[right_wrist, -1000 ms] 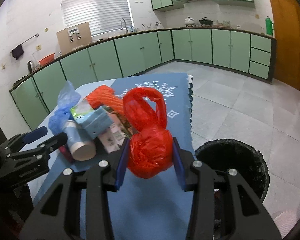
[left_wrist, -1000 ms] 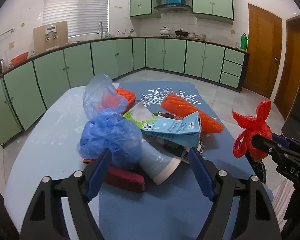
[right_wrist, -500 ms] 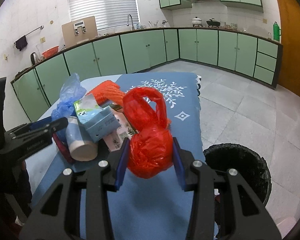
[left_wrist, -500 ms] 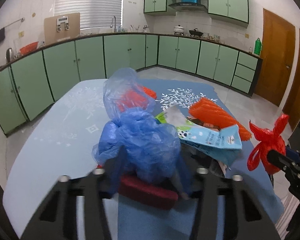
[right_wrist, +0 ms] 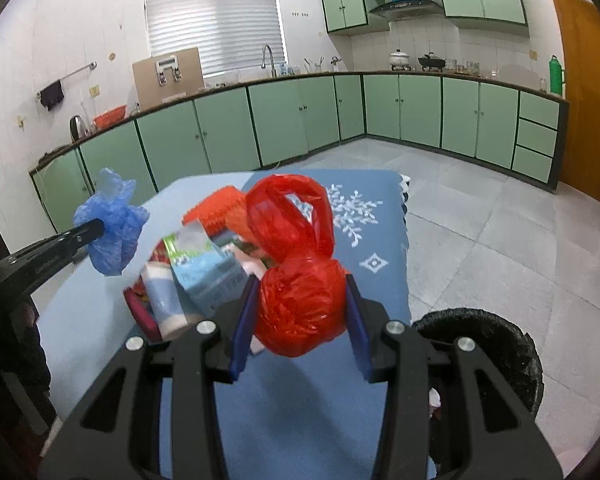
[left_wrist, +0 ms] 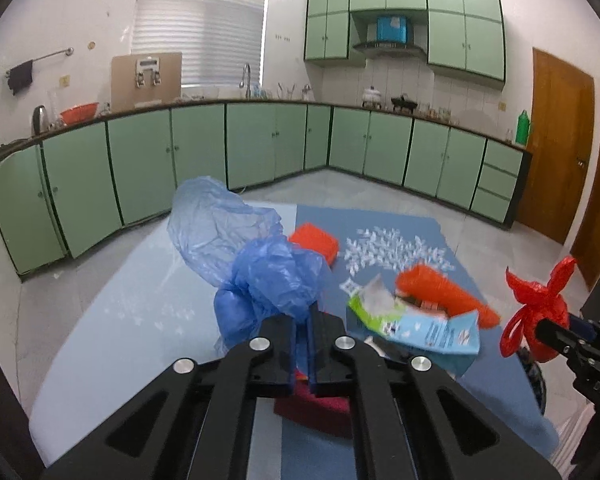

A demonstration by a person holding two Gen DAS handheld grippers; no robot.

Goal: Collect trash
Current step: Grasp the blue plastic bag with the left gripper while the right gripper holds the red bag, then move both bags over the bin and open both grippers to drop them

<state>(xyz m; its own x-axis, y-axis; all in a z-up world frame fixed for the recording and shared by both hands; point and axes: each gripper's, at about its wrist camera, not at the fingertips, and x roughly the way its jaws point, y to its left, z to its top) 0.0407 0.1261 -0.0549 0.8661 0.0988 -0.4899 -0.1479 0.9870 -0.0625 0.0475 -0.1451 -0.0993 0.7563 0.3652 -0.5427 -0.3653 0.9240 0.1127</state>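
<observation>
My left gripper (left_wrist: 305,322) is shut on a crumpled blue plastic bag (left_wrist: 260,268), which hangs lifted above the table; the same blue bag (right_wrist: 114,232) shows at the left in the right wrist view, pinched at the left gripper (right_wrist: 98,227). My right gripper (right_wrist: 300,304) is shut on a knotted red plastic bag (right_wrist: 300,304), seen too as the red bag (left_wrist: 536,312) at the right edge of the left wrist view. A pile stays on the table: a blue-green milk carton (right_wrist: 204,264), orange packets (left_wrist: 444,296), a pale blue cup (right_wrist: 164,300) and a dark red block (left_wrist: 312,408).
The blue tablecloth (right_wrist: 364,216) ends at the right, where a black bin (right_wrist: 496,344) lined with a black bag stands on the tiled floor. Green kitchen cabinets (right_wrist: 420,112) run along the far walls. A wooden door (left_wrist: 556,140) is at the right.
The left jaws have closed from wide open onto the blue bag and lifted it off the pile. The right gripper has kept its hold on the red bag and risen slightly.
</observation>
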